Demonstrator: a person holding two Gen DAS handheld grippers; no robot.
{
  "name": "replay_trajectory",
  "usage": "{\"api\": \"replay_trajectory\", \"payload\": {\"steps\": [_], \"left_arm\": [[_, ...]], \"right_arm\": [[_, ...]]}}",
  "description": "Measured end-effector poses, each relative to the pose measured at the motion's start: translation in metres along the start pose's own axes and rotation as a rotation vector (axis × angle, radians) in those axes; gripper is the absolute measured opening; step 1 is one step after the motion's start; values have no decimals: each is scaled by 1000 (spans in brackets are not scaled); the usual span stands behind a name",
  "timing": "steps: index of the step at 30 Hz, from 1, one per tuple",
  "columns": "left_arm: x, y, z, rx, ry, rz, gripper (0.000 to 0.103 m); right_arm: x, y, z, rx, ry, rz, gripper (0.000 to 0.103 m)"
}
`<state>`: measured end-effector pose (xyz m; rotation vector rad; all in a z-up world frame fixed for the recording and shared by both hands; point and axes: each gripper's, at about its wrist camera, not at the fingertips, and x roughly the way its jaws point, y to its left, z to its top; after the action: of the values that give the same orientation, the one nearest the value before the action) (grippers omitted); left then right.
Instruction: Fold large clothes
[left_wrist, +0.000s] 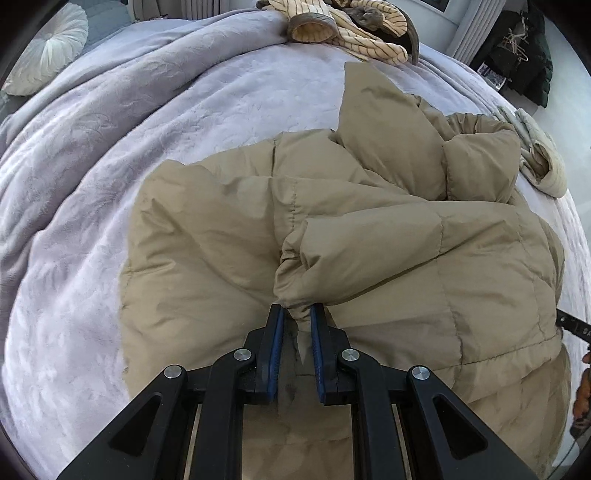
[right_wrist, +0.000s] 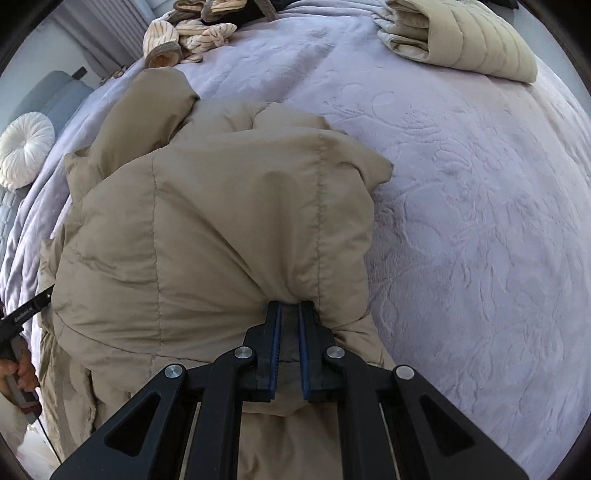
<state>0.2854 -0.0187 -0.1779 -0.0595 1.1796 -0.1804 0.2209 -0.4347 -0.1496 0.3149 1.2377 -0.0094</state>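
Left wrist view: the tan puffer jacket (left_wrist: 369, 229) lies on the lavender bedspread (left_wrist: 92, 184), filling everything from twelve to three o'clock of the left gripper (left_wrist: 297, 314), whose blue pads pinch a bunched sleeve cuff. From the right wrist view, the right gripper (right_wrist: 290, 308) clamps a gathered fold of the same jacket, which bulges up quilted and creased toward eleven o'clock. Both grippers point steeply downward. A hand (right_wrist: 22, 369) grips a handle at nine o'clock.
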Motion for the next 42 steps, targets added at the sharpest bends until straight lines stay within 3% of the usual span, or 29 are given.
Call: {"api": "replay_trajectory", "payload": {"steps": [14,27,29,31,32,33,35,42], "left_arm": [[-38,-9,-9,-4,27,40,16],[-86,-26,-45,28,54,59,17],[-94,-25,-54,31,52,59,17],[-101,-24,-65,26,61,51,17],[-103,-22,-68,19,73,48,20],[-105,-21,-73,12,90,48,56],[-113,-18,-83,2,86,78,103],[-139,-6,-119,-9,93,107,103]], "right_arm": [[-42,17,-13,40,6,1,12],[-84,37,-44,70,37,54,13],[-92,41,-55,79,48,68,16],[-97,43,-64,88,56,77,42],[-101,45,-69,92,55,82,49],[-105,46,-74,93,52,86,52],[-110,48,-81,100,55,91,52],[-128,46,-110,146,78,115,58]]}}
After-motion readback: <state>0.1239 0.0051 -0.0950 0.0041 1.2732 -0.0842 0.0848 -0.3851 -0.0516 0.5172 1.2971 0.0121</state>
